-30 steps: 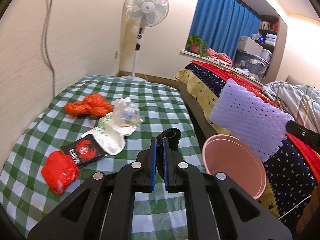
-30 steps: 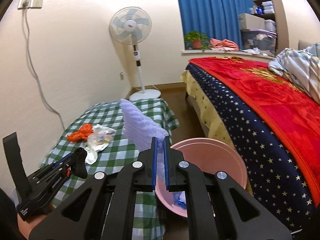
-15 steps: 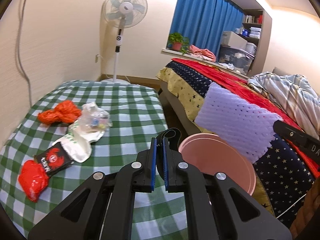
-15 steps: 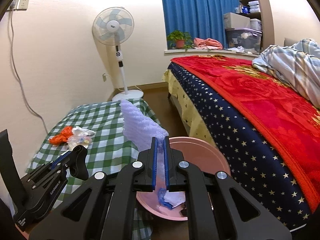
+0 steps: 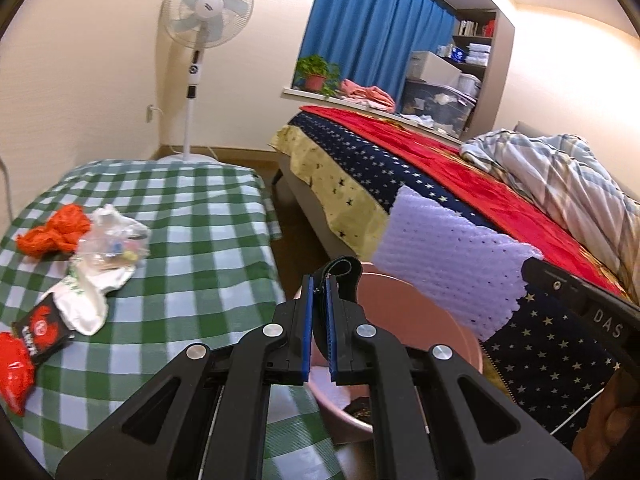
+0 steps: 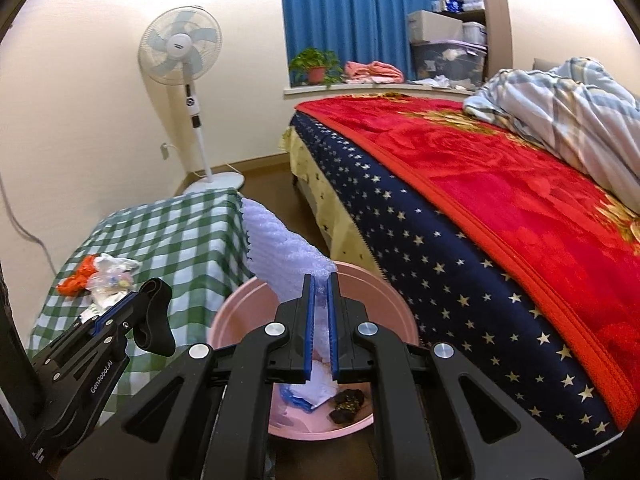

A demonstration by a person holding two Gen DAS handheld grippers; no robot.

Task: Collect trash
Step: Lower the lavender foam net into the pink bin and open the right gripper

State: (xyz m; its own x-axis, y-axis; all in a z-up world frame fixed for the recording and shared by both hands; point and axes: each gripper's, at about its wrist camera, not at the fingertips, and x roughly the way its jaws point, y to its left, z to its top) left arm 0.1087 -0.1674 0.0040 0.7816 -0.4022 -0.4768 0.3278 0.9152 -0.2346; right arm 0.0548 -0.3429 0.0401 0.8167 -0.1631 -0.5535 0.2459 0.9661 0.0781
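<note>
My left gripper (image 5: 319, 280) is shut on a black strap (image 5: 340, 276), also seen from the right wrist (image 6: 156, 316), and holds it at the table's right edge beside the pink bin (image 5: 404, 312). My right gripper (image 6: 320, 280) is shut on a white foam net sheet (image 6: 280, 252) and holds it over the pink bin (image 6: 384, 292); the sheet also shows in the left wrist view (image 5: 448, 256). The bin holds white paper (image 6: 316, 388), a blue scrap and a dark lump (image 6: 348, 402). On the green checked table (image 5: 200, 216) lie an orange bag (image 5: 56, 232), clear plastic (image 5: 112, 248), a white wrapper (image 5: 88, 300), a black-red packet (image 5: 38, 328) and a red wrapper (image 5: 14, 372).
A bed with a starred navy cover and red blanket (image 6: 500, 208) runs along the right of the bin. A standing fan (image 6: 184, 56) stands by the far wall behind the table. A narrow strip of floor lies between table and bed.
Both grippers have moved right, from over the table towards the bin. The foam sheet now hangs over the bin and the strap is near its rim. The bin's inside has come into view.
</note>
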